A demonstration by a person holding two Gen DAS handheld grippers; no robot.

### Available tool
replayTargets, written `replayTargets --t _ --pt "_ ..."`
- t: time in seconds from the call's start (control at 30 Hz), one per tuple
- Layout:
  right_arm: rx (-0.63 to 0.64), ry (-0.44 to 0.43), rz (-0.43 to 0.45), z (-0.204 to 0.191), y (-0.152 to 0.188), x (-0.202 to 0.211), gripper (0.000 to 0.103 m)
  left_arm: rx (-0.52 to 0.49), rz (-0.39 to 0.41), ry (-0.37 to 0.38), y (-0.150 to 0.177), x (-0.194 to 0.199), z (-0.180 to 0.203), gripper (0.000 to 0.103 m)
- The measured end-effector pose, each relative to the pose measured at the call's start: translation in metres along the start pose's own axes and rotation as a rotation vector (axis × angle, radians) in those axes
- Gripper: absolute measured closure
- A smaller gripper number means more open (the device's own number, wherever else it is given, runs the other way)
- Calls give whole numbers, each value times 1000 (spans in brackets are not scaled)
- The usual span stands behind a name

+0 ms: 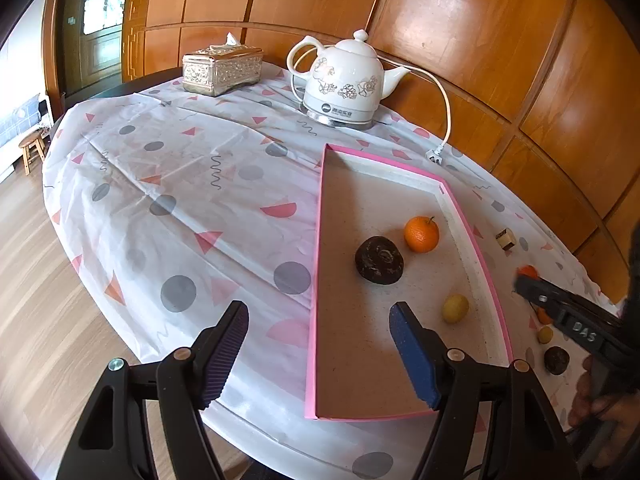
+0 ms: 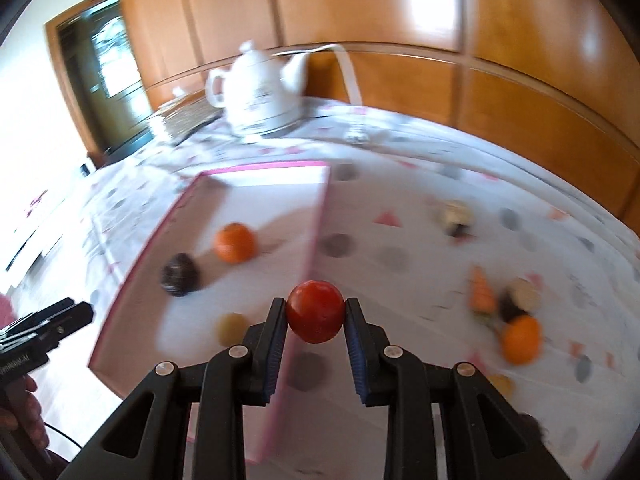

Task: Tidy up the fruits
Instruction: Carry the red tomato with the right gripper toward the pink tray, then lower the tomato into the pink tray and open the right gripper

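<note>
Tomato (image 2: 316, 311) sits clamped between the right tongs (image 2: 316, 320), above the pink tray's (image 2: 316, 216) right rim. Left tongs (image 1: 320, 354) gape empty over the tray's near left edge; inside lie an orange (image 1: 421, 234), a dark fruit (image 1: 379, 260) and a yellow fruit (image 1: 455, 308).

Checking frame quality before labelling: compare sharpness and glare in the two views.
Left wrist view: sharp, kettle crisp, glare on the wall panels. Right wrist view: motion-smeared background, only the tomato in the right gripper stays clear.
</note>
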State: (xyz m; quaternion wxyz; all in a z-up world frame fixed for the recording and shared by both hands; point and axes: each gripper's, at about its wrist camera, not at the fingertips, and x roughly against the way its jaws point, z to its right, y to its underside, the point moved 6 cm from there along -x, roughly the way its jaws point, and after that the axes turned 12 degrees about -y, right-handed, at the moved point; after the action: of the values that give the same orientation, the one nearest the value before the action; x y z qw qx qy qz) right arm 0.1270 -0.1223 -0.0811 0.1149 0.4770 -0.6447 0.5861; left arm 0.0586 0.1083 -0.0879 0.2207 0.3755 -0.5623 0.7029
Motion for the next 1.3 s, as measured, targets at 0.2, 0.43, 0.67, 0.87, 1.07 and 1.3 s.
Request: replayTargets --t 0.2,0.43,0.67,0.87,1.07,1.3 --pt "86 -41 -61 -37 -9 -36 74 10 -7 -2 0 -3 -4 29" --pt "128 -60 -137 -56 -7 -72 74 14 -14 -4 1 -6 -7 29" --pt "135 -64 -178 -61 3 -84 74 8 -19 -3 2 -7 -5 29" --pt "116 -74 -129 -63 1 -68 68 -2 -9 -1 2 -4 -2 29" --pt "71 -63 -68 -55 1 -44 67 -17 -2 7 4 -1 3 29" --pt "23 6 22 -36 9 -8 66 -29 10 20 3 3 9 29"
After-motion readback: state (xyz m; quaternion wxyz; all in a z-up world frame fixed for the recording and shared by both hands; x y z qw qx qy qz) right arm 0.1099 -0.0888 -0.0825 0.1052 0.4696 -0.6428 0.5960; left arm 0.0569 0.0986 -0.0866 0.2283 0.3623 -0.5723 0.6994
